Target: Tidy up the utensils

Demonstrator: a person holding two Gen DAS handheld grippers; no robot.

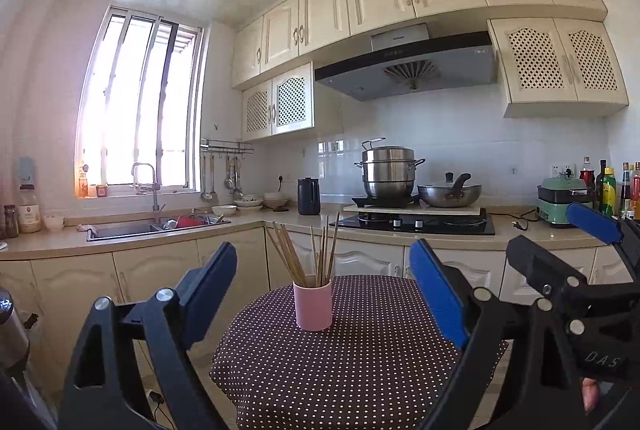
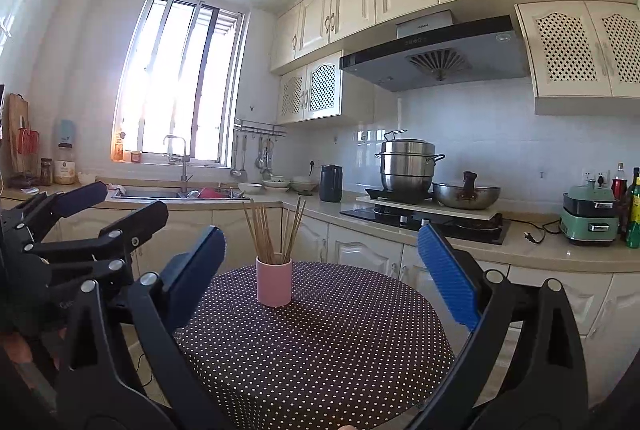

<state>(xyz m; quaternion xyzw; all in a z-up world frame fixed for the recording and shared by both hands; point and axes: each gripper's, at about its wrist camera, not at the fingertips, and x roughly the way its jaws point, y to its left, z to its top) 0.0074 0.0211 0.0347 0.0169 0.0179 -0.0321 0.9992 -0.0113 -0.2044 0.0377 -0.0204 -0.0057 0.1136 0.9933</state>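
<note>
Pink cup (image 1: 313,306) stands upright on the round dotted tablecloth (image 1: 360,370), on the far half of it, and it is your landmark. Wooden chopsticks (image 1: 298,254) sit in the cup, long axis near vertical, tips up, fanned out: one bunch leans left, a few lean slightly right.

Left of the cup, far back, is the sink (image 1: 132,230) under the window, with a tap over it. Your left gripper (image 1: 324,294) hangs level in front of the cup with its blue pads spread wide, one either side of the cup in the left view, nothing between them, clear of the cup. Your right gripper (image 2: 320,266) is just beside it to the right, also spread wide and empty, cup well ahead of its fingers and not touched.

Right of the cup, behind it, a black hob (image 1: 412,224) carries a steel stacked pot (image 1: 388,171) and a wok. Range hood (image 1: 408,65) above has writing too small to read. Further right, a green appliance (image 1: 560,203) and bottles (image 1: 608,185); labels unreadable. Letters "DAS" show on the right gripper's body in the left view.
</note>
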